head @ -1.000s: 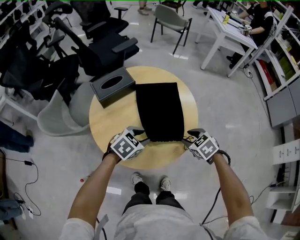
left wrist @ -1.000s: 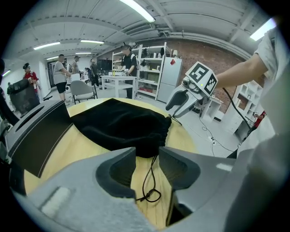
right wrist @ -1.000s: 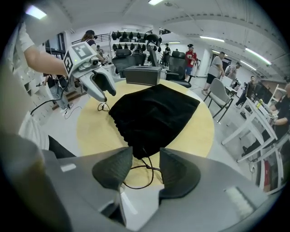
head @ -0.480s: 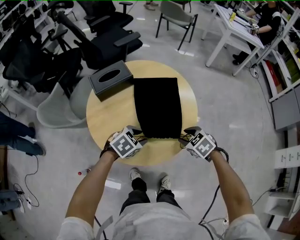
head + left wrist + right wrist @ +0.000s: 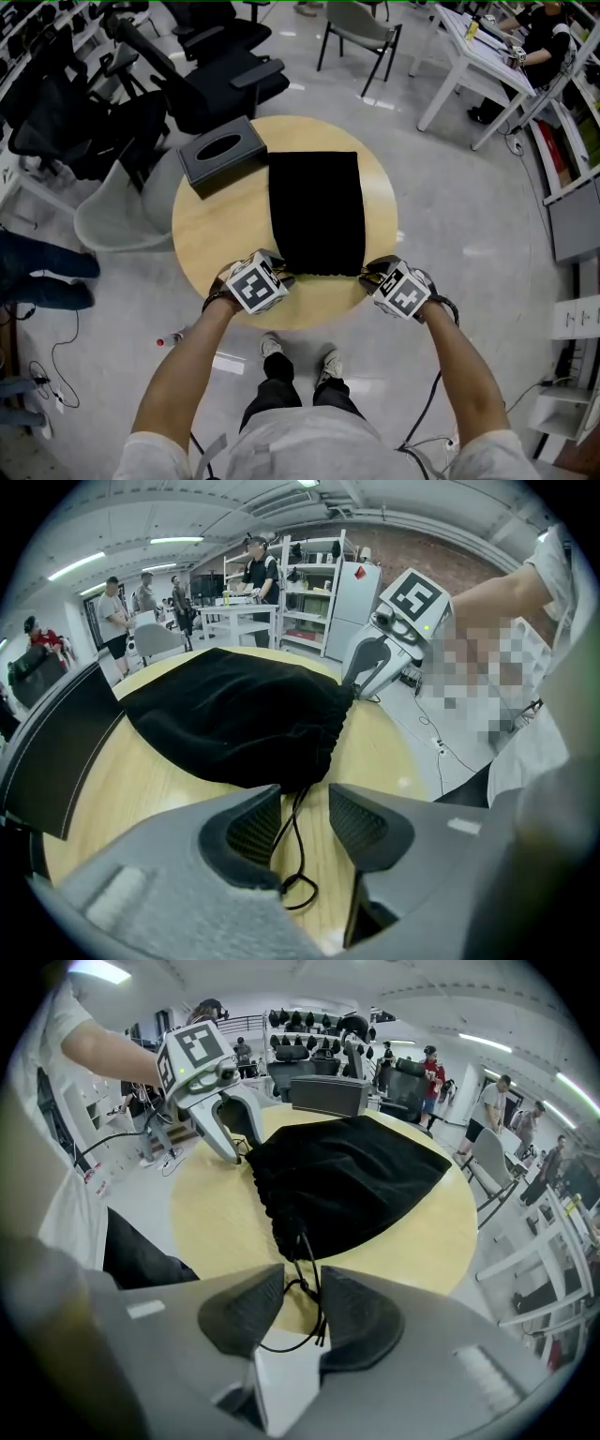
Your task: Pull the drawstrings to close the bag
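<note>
A black drawstring bag (image 5: 315, 211) lies flat on the round wooden table (image 5: 211, 253), its gathered mouth toward me. My left gripper (image 5: 283, 277) is at the mouth's left corner. In the left gripper view its jaws stand open with the thin black drawstring (image 5: 292, 841) lying loose between them on the wood. My right gripper (image 5: 367, 274) is at the right corner. Its jaws have just been closing. The right drawstring (image 5: 307, 1269) runs through the narrow gap between them, and the pads do not press on it.
A black tissue box (image 5: 223, 157) sits on the table's far left. Black office chairs (image 5: 211, 80) and a grey chair (image 5: 112, 220) crowd the left, white desks (image 5: 469, 66) stand at the upper right. The table's near edge is just under both grippers. People stand far off.
Both grippers have sunk a little toward the table at the bag's near corners. The bag has not moved.
</note>
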Available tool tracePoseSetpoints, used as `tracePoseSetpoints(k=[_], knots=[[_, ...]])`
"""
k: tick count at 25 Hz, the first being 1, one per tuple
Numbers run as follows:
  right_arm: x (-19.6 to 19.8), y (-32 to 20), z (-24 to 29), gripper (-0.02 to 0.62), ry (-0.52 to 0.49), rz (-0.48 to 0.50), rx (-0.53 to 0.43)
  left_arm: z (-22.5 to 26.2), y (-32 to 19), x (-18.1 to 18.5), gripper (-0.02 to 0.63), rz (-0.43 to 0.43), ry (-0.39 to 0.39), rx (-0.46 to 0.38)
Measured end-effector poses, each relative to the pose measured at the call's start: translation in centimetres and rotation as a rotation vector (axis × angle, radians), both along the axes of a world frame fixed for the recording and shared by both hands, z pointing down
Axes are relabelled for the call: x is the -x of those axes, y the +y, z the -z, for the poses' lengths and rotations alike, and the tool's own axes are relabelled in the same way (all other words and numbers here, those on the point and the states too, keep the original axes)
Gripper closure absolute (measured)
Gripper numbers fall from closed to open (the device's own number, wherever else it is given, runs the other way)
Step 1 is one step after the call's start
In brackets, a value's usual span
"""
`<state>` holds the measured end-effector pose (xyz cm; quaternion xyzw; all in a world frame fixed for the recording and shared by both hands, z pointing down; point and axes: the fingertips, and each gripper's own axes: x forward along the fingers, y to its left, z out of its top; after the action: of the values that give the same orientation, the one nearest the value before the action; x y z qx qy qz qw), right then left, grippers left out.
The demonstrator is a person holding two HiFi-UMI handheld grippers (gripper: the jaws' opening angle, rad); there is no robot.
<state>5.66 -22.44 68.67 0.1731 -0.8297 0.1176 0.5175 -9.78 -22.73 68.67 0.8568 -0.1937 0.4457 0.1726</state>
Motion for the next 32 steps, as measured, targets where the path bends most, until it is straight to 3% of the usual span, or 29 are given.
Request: tracePoseSetpoints(k=[20,32], knots=[[0.2,0.5,-0.4,0.528,0.003,-0.014,0.003,-1.1,-0.2,0.7,0.462,0.047,-0.128,0.075],[-0.3,0.1,-0.6,0.554,-0.035,-0.081,0.020,-1.3,0.3,0.3,0.594,0.085,-0.137,0.091]])
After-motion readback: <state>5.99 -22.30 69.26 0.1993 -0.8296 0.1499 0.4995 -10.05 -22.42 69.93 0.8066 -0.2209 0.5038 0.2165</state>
